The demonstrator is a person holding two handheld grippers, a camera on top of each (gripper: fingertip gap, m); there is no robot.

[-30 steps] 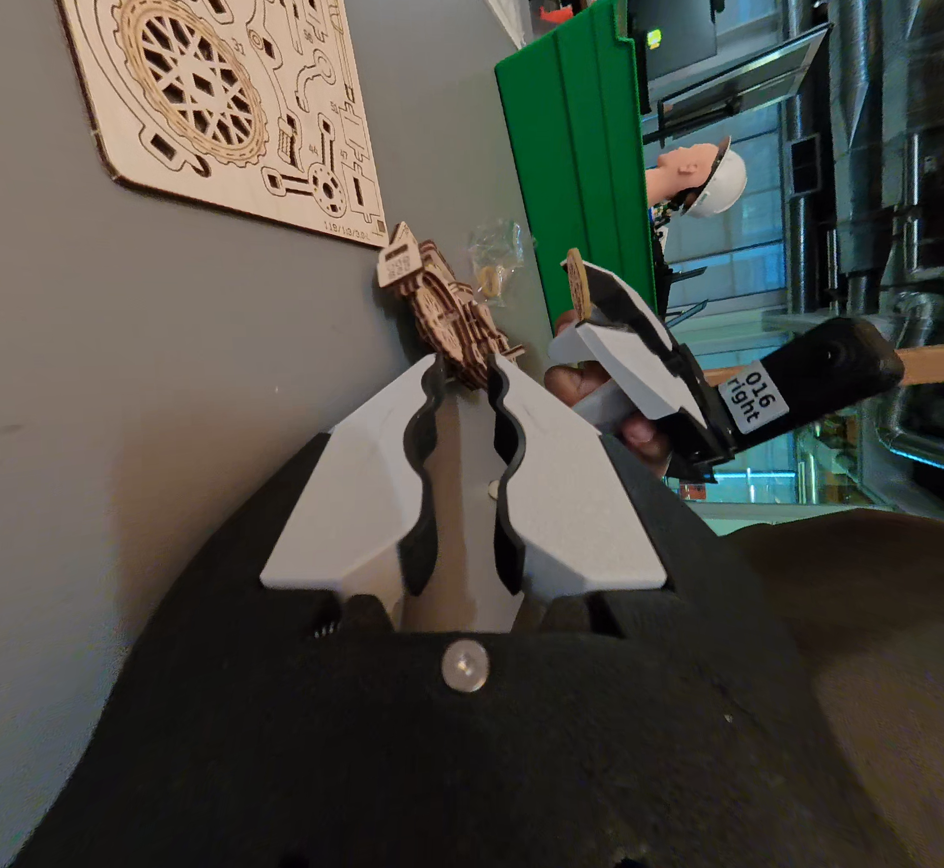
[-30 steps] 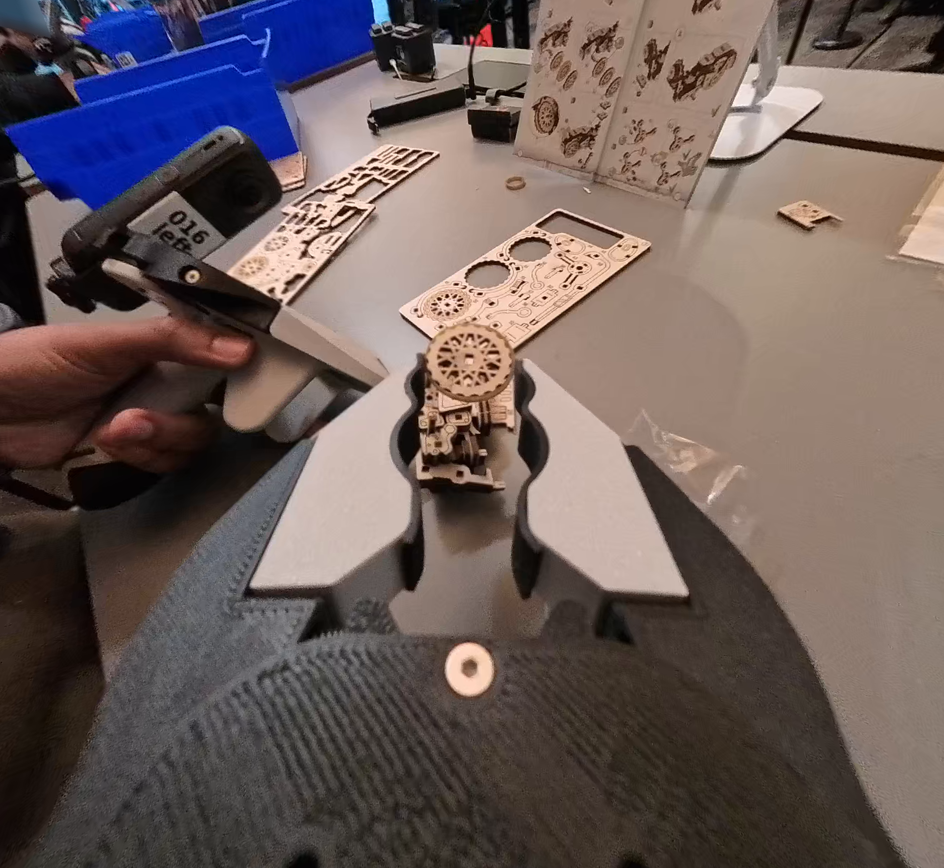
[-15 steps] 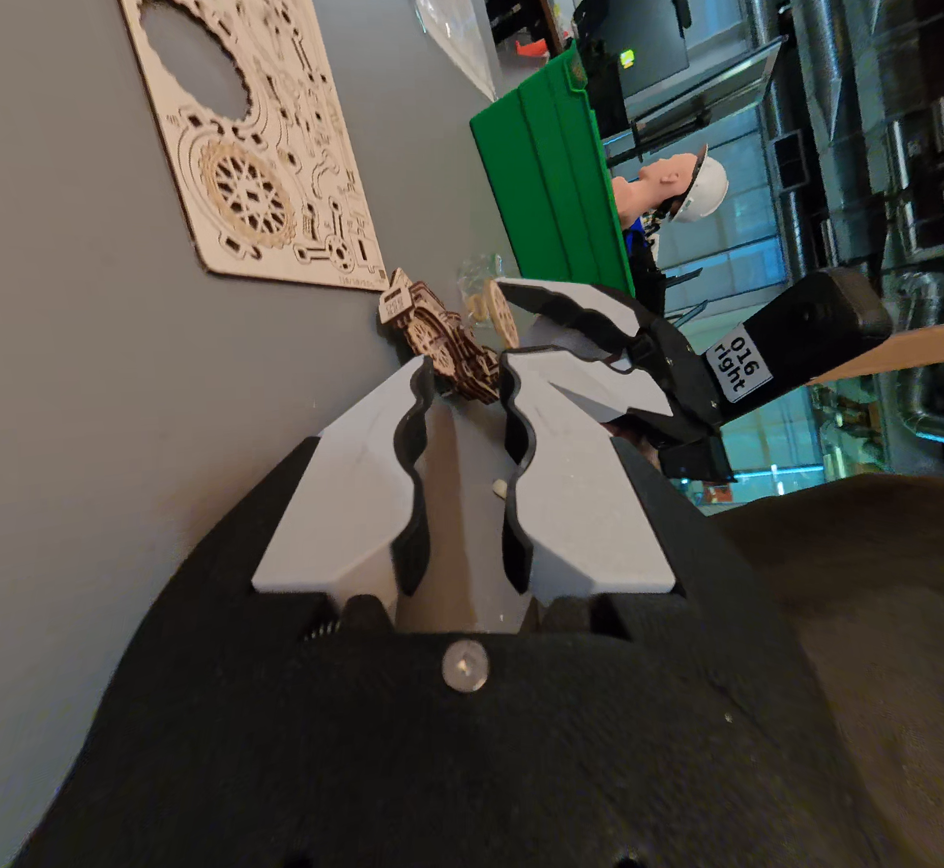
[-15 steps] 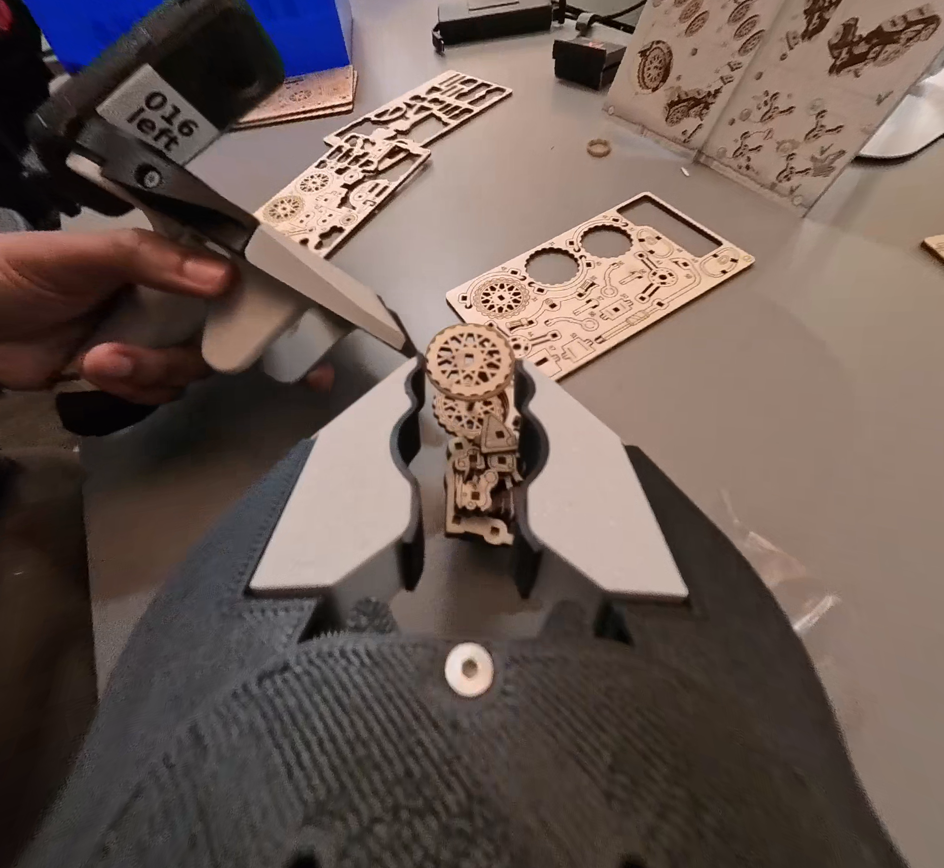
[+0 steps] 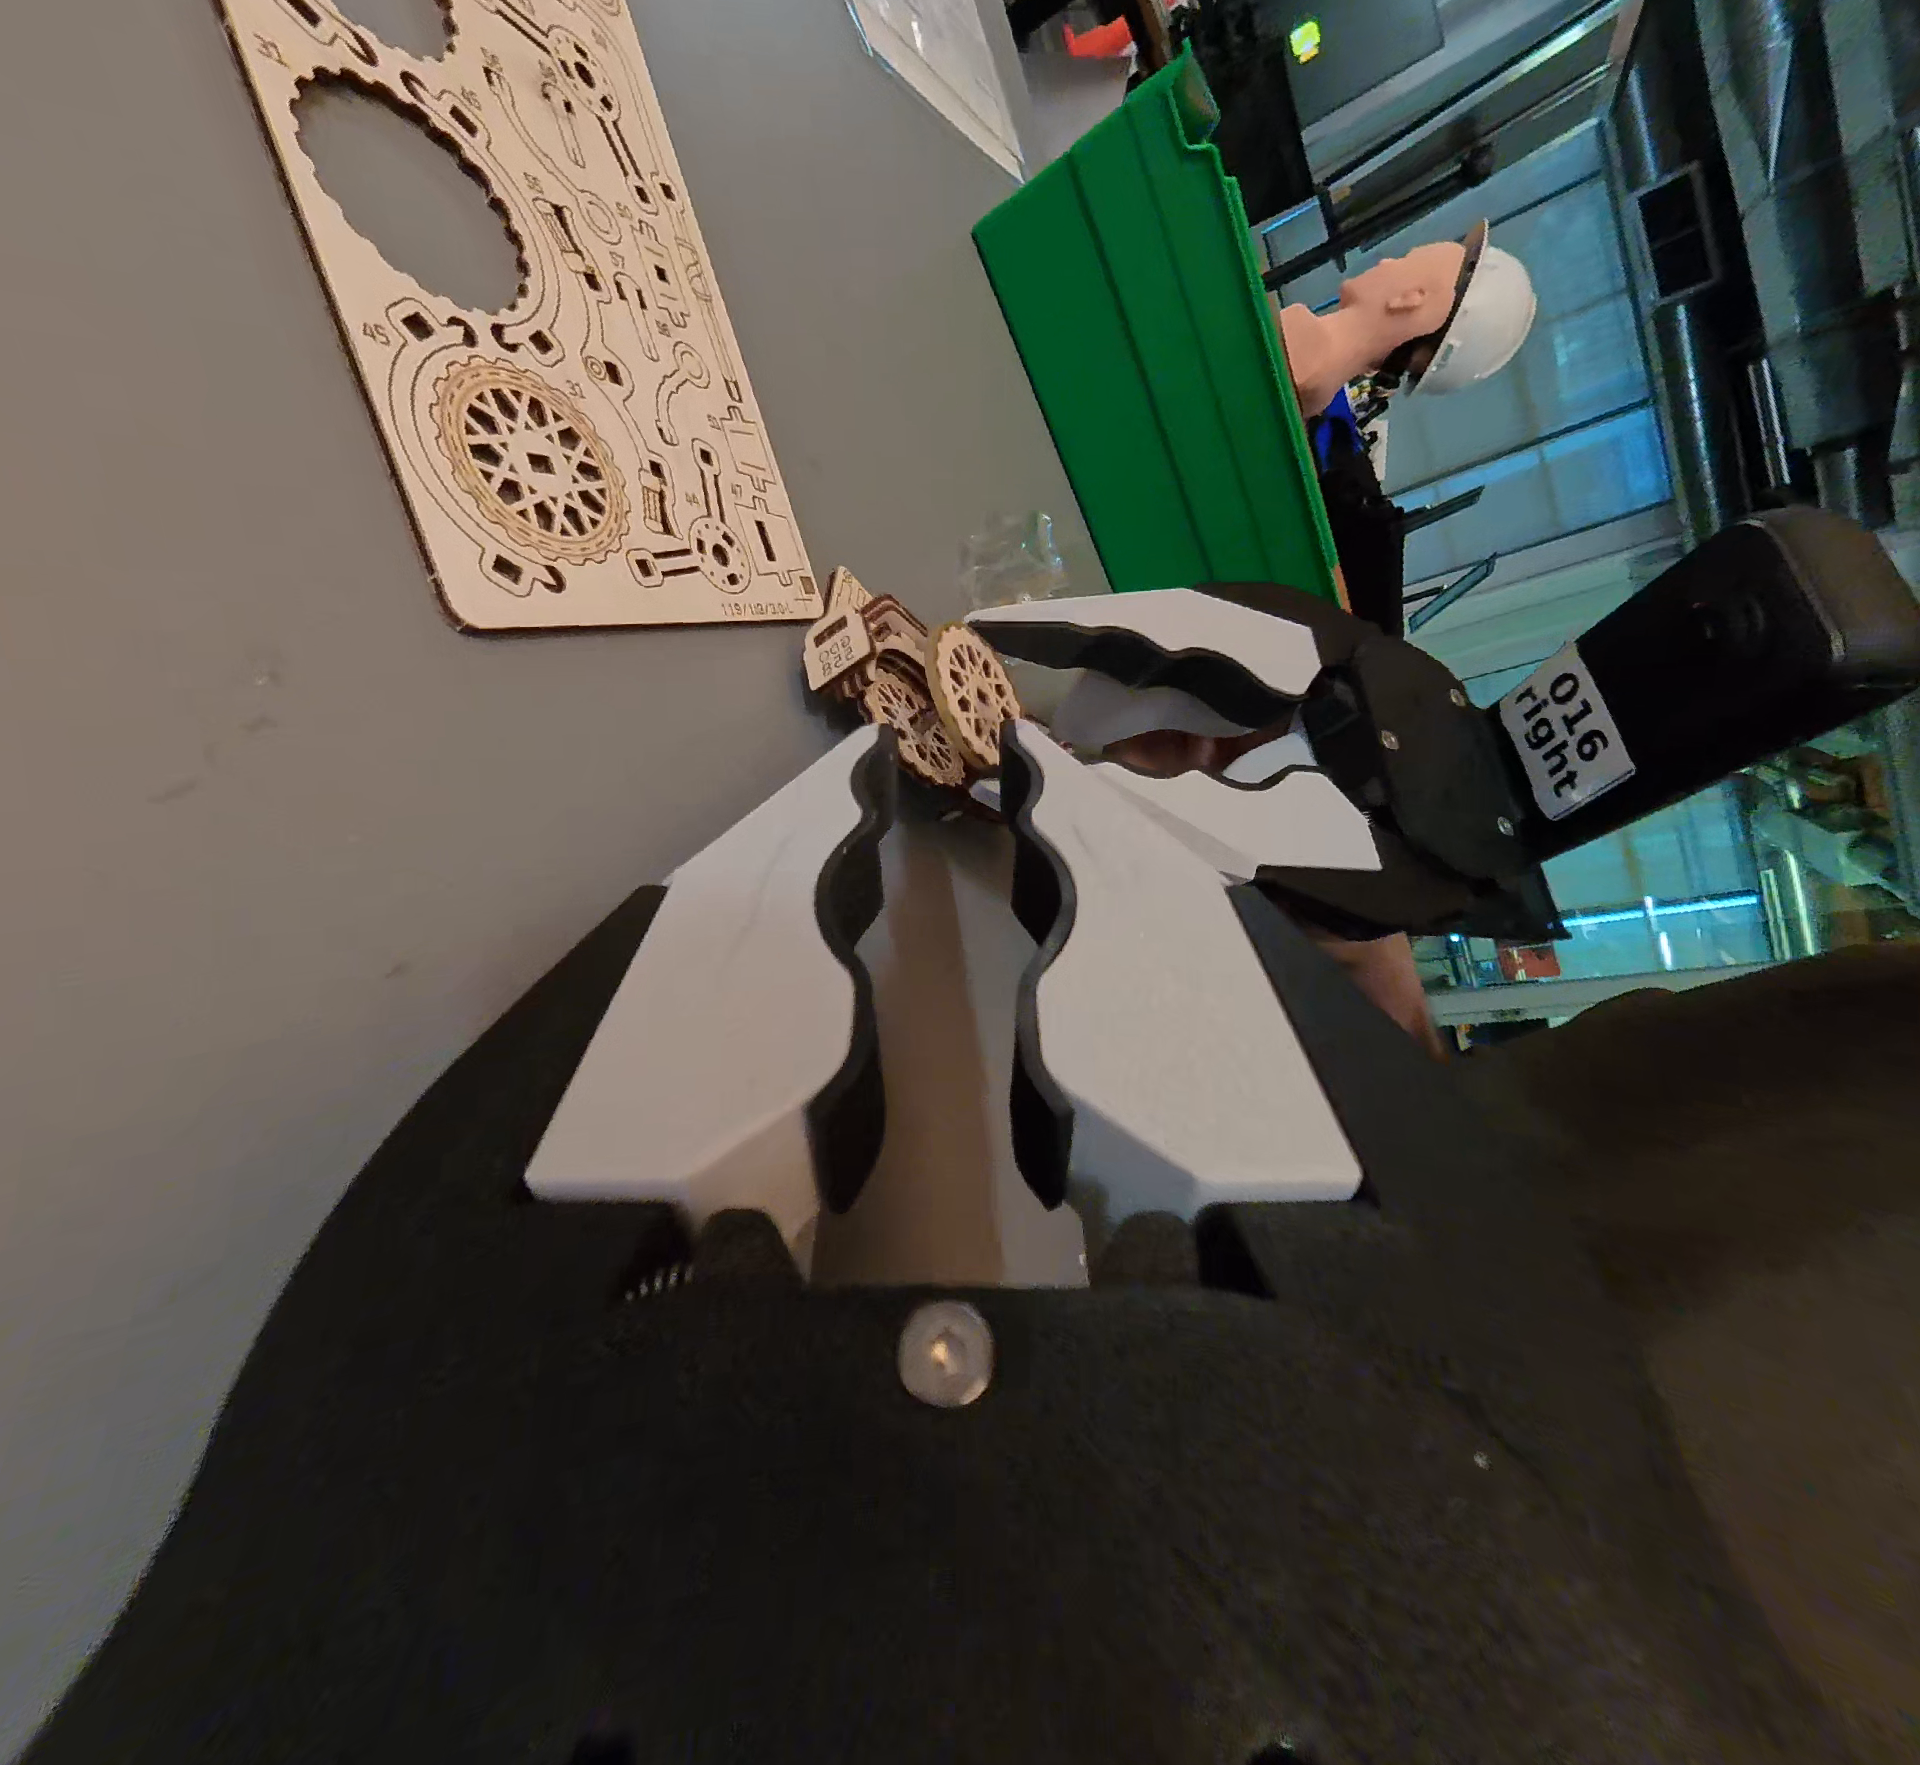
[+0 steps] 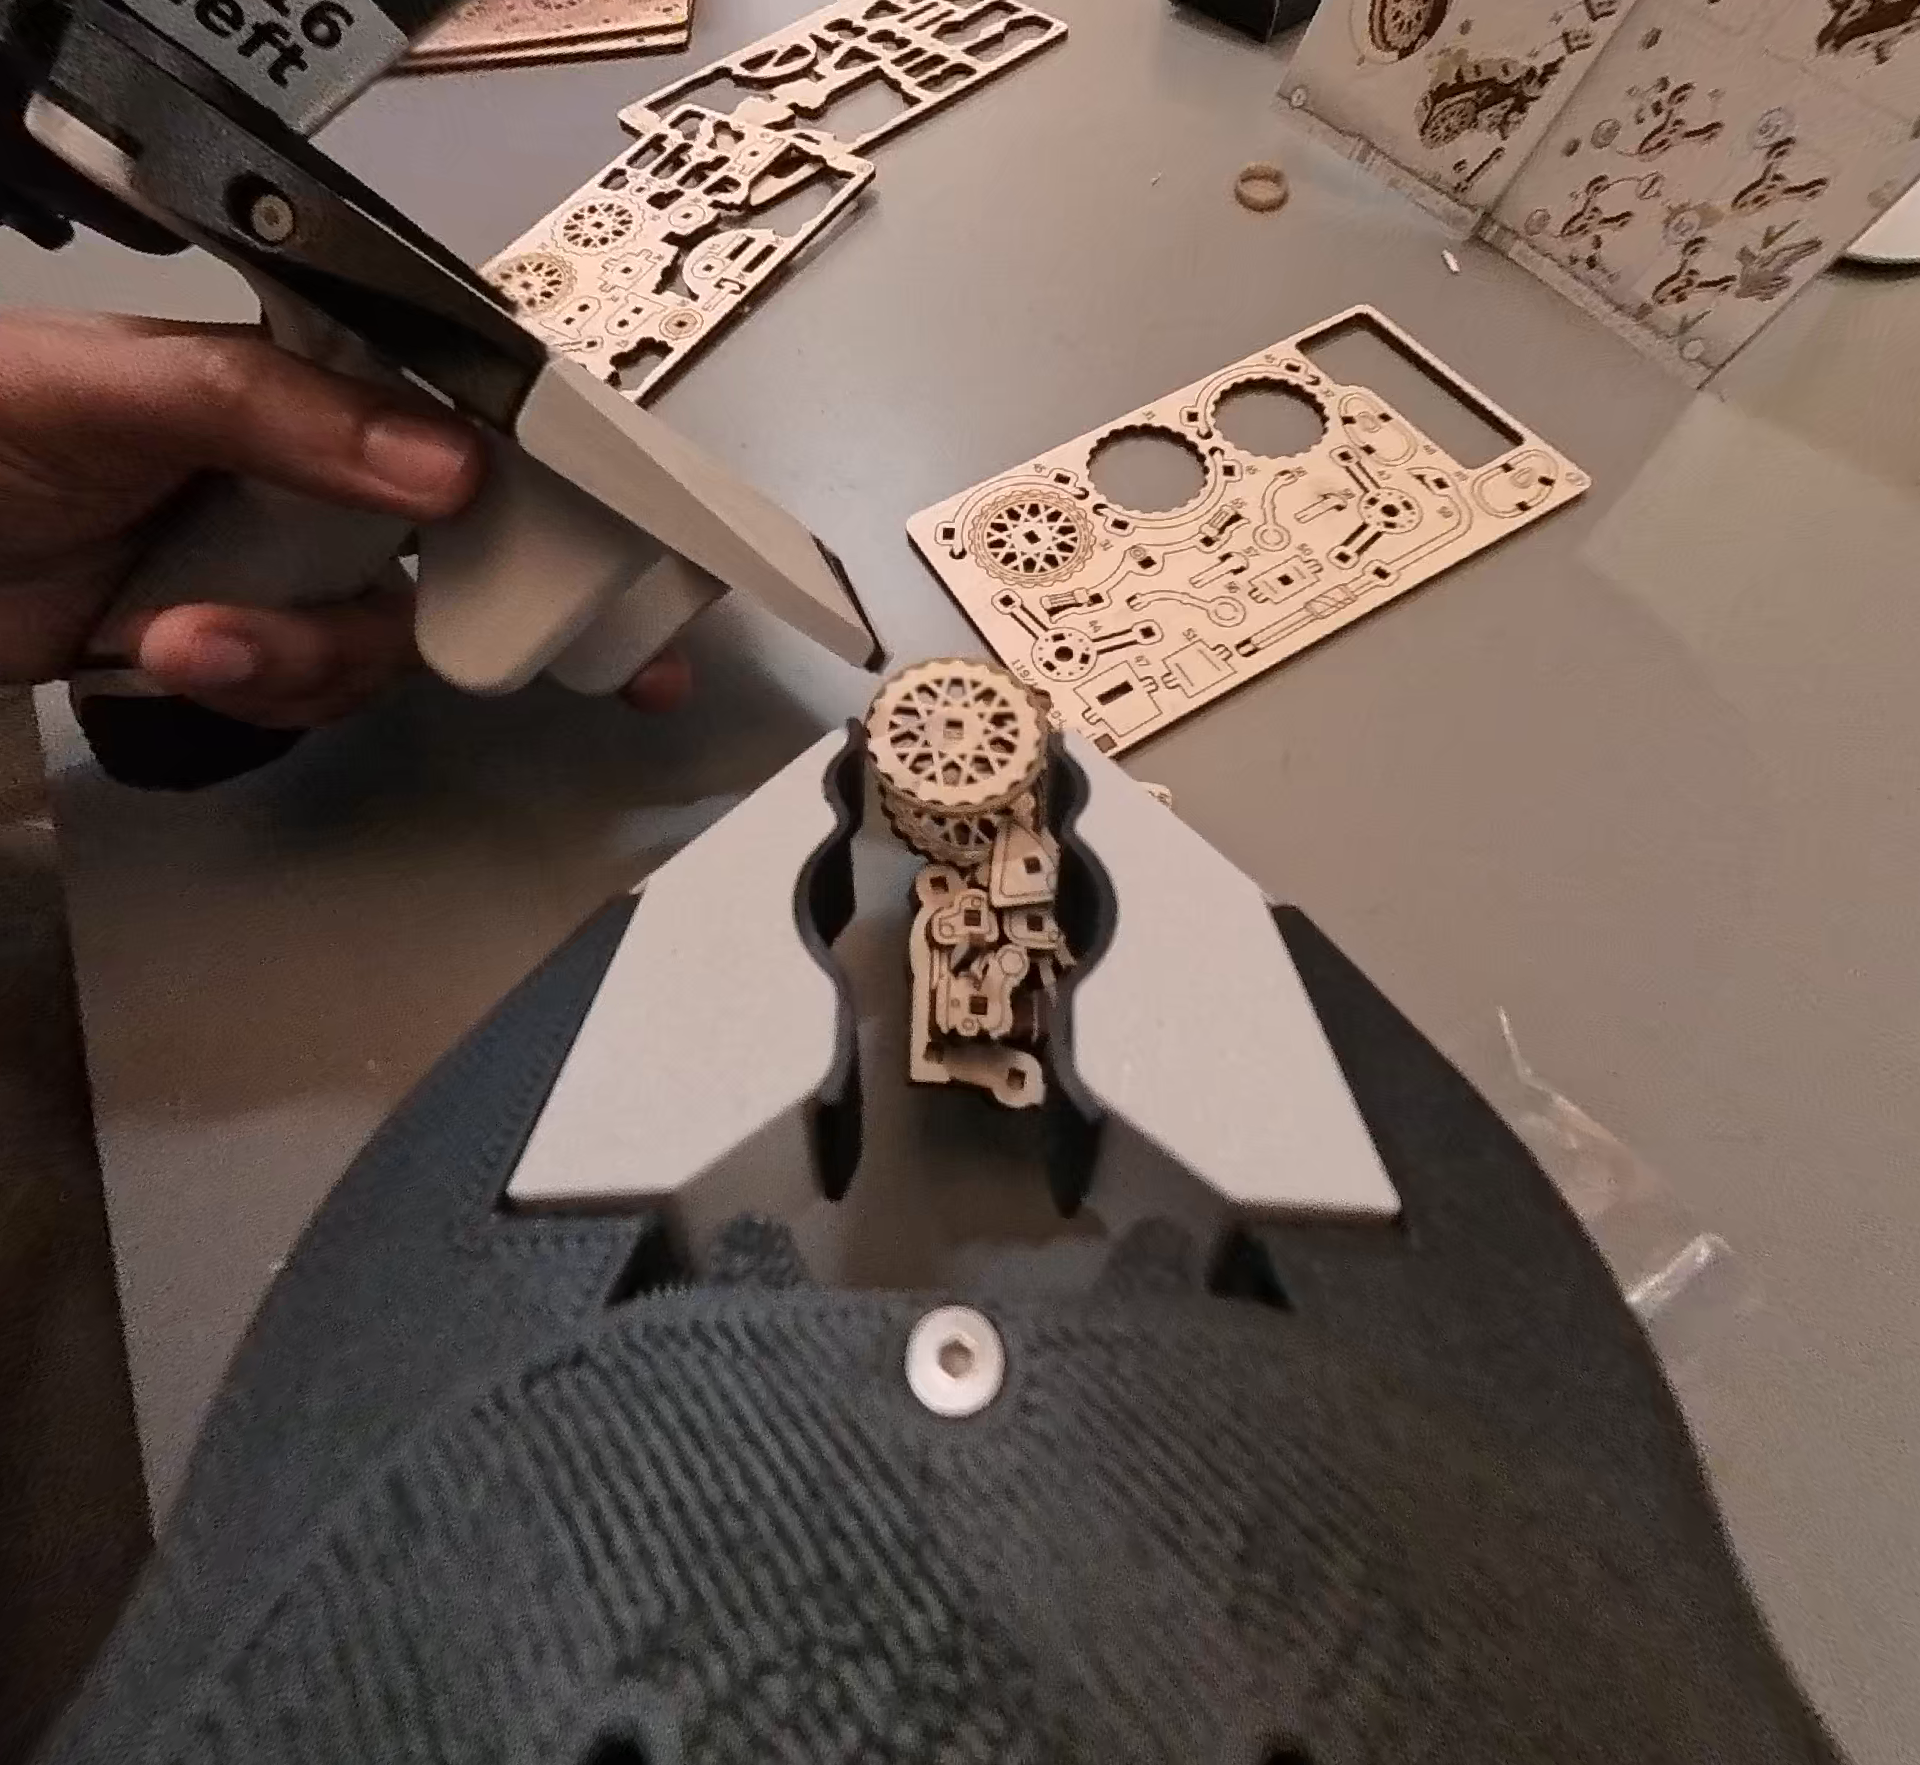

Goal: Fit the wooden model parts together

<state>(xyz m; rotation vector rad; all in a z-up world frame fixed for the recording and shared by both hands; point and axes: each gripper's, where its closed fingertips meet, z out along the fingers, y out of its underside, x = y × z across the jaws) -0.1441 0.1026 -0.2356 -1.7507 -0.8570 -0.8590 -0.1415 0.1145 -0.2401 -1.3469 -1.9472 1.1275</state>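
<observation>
A small wooden model (image 5: 868, 666) lies on the grey table (image 5: 208, 884). My left gripper (image 5: 948, 765), rolled on its side, is shut on the model's near end at its fingertips. My right gripper (image 6: 956, 744) is shut on a round spoked wooden wheel (image 6: 956, 739), gripping it by the rim. It holds the wheel right against a wheel on the model (image 6: 977, 977), which runs back between its fingers below. In the left wrist view the held wheel (image 5: 971, 692) touches the model's side, with the right gripper (image 5: 1013, 687) behind it. The left gripper's tip (image 6: 847, 635) shows just above the wheel.
A wooden parts sheet (image 6: 1247, 531) lies just beyond the model. Two more sheets (image 6: 727, 240) lie farther left. An instruction sheet (image 6: 1610, 74) stands at the back right. A green bin (image 5: 1143, 365) and a clear plastic bag (image 5: 1008, 552) are nearby. A hand (image 6: 208, 489) holds the left gripper. My two grippers' fingertips are within a few centimetres of each other.
My right gripper has carried the wheel down and across to the model, and the wheel now rests against the model's side. My left gripper has kept its hold on the model.
</observation>
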